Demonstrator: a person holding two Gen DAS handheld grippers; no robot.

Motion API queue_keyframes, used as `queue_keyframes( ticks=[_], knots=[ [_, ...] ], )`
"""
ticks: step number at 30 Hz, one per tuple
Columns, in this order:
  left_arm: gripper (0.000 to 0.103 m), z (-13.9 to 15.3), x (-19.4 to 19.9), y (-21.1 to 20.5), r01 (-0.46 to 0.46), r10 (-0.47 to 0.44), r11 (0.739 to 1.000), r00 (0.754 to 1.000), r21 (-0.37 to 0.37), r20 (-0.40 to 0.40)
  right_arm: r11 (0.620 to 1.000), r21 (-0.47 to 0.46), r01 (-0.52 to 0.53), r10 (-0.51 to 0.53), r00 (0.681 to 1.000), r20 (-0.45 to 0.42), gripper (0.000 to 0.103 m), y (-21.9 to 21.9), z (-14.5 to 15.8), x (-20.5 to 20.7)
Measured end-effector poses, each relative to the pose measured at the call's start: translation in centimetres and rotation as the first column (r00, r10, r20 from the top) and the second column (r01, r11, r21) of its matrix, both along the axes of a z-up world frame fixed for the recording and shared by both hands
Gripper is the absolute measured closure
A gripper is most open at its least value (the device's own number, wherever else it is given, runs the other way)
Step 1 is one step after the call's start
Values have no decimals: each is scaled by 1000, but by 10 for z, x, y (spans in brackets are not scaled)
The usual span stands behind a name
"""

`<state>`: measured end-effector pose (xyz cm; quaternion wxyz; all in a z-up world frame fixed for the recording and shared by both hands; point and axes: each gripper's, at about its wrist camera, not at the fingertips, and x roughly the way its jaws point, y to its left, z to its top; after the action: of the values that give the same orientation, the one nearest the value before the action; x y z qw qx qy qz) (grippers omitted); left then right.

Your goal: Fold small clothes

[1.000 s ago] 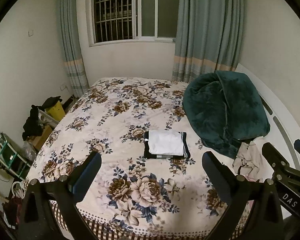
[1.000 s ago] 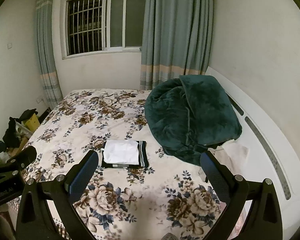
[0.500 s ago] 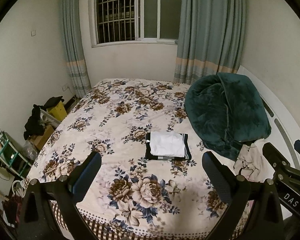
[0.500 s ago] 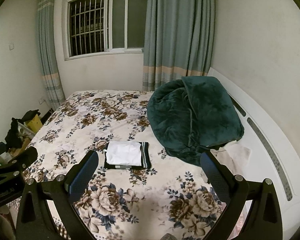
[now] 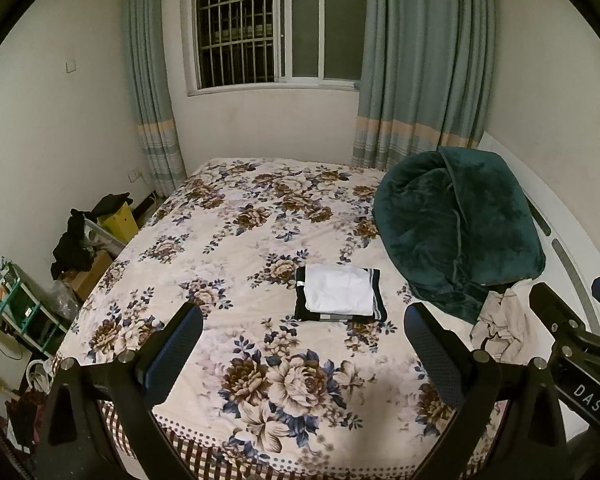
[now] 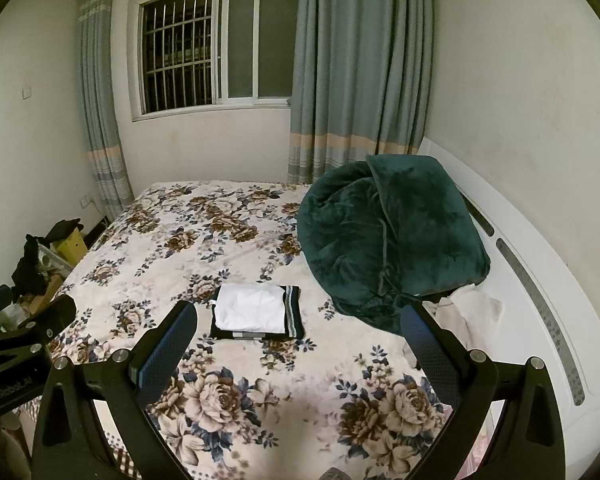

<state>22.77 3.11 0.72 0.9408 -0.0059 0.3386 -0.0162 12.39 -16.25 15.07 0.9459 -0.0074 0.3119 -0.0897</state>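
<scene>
A folded white garment (image 5: 338,289) lies on top of a folded black one (image 5: 377,307) near the middle of the floral bed (image 5: 236,240); the stack also shows in the right wrist view, white (image 6: 249,307) on black (image 6: 294,312). A crumpled beige garment (image 5: 500,326) lies at the bed's right side, below the green blanket; it also shows in the right wrist view (image 6: 470,306). My left gripper (image 5: 302,346) is open and empty, held above the bed's near edge. My right gripper (image 6: 298,342) is open and empty, likewise back from the stack.
A bulky dark green blanket (image 5: 456,226) is heaped at the right against the white headboard (image 6: 540,280). Boxes and dark clothes (image 5: 84,236) and a green rack (image 5: 16,304) stand on the floor at the left. A barred window (image 5: 276,24) and curtains are behind.
Both grippers have tilted up and drawn back slightly, so the bed and the folded stack sit lower in both views. The clothes have not moved.
</scene>
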Motion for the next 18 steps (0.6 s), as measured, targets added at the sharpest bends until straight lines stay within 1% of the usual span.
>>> queue_keyframes(
  ticks=[9, 18],
  knots=[
    [0, 2, -1, 5, -13, 13, 1000, 1000, 3, 5, 1000, 1, -4, 4, 1000, 5, 0, 4, 4, 6],
    [0, 2, -1, 6, -11, 11, 1000, 1000, 0, 12, 1000, 1, -1, 1, 1000, 6, 0, 5, 2, 3]
  ],
)
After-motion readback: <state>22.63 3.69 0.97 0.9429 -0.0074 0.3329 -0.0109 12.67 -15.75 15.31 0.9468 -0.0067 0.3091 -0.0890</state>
